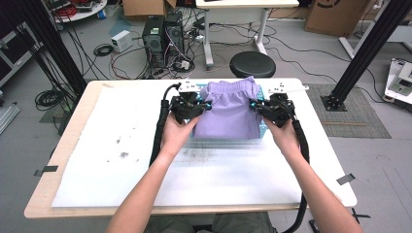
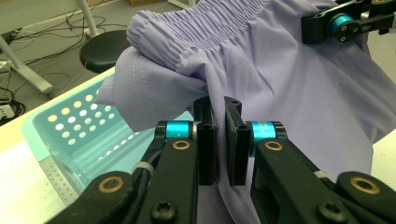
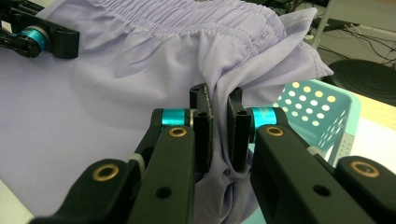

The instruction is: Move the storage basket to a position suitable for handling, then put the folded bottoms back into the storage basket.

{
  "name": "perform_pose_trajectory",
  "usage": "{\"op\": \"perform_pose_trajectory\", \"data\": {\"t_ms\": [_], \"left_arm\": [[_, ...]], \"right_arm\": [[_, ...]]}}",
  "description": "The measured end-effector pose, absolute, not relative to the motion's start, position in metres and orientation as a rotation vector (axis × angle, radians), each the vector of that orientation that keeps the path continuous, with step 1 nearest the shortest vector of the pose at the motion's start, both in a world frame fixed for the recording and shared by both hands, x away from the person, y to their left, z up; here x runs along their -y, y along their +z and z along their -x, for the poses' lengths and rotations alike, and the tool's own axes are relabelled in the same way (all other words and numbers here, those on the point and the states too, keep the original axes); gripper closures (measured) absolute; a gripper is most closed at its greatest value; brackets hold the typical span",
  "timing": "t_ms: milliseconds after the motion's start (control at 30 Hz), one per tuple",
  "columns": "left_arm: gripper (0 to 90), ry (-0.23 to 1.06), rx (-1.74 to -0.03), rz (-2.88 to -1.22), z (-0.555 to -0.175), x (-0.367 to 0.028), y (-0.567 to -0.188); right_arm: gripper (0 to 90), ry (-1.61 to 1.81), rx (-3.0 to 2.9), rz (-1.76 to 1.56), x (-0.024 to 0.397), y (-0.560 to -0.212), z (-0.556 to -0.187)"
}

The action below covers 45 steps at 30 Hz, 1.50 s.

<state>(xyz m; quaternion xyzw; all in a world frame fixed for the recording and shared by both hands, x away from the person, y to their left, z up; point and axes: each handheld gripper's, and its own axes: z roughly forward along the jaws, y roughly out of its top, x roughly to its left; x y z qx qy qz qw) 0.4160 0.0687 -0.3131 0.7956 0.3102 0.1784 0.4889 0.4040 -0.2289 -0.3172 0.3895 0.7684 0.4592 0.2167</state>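
High view puts the work at about twelve o'clock on the white-covered tabletop [image 1: 121,160], where lilac shorts [image 1: 228,114] hang over a teal perforated basket [image 1: 263,127] near the far edge. Starting at the left, the left claw [image 1: 204,106] sits at roughly nine o'clock of the garment, its jaws pinched tight on a fold of the fabric just below the gathered elastic waistband [image 2: 205,35]; the left gripper view shows the cloth [image 2: 299,93] squeezed between the black pads [image 2: 208,140] and draping down past them, with the basket [image 2: 79,135] below and to the side. Moving right, the right claw [image 1: 256,105] grips the opposite side at about three o'clock, likewise clamped on a bunched fold of the shorts [image 3: 107,93], with the basket [image 3: 322,112] just beyond its jaws in the right gripper view. Holding both sides near the waistband keeps the shorts spread and hanging straight, which I judge suits either lifting them clear of the basket or lowering them into it; the frames cannot tell which. A black stool [image 1: 252,64] stands on the floor beyond the tabletop at twelve o'clock.
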Motion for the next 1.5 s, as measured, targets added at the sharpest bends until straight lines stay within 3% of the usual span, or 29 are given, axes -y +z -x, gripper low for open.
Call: {"op": "perform_pose_trajectory", "data": {"t_ms": [667,1500], "left_arm": [[84.9,0.457,-0.806,-1.924,-0.454,-0.066,-0.322],[84.6,0.51,-0.916,-1.935,-0.5,-0.059,-0.355]], "right_arm": [[84.3,1.222,-2.124,-1.099,0.226,-0.319,-0.439],[82.8,1.069,-2.132,-1.14,0.212,-0.348,-0.499]]}}
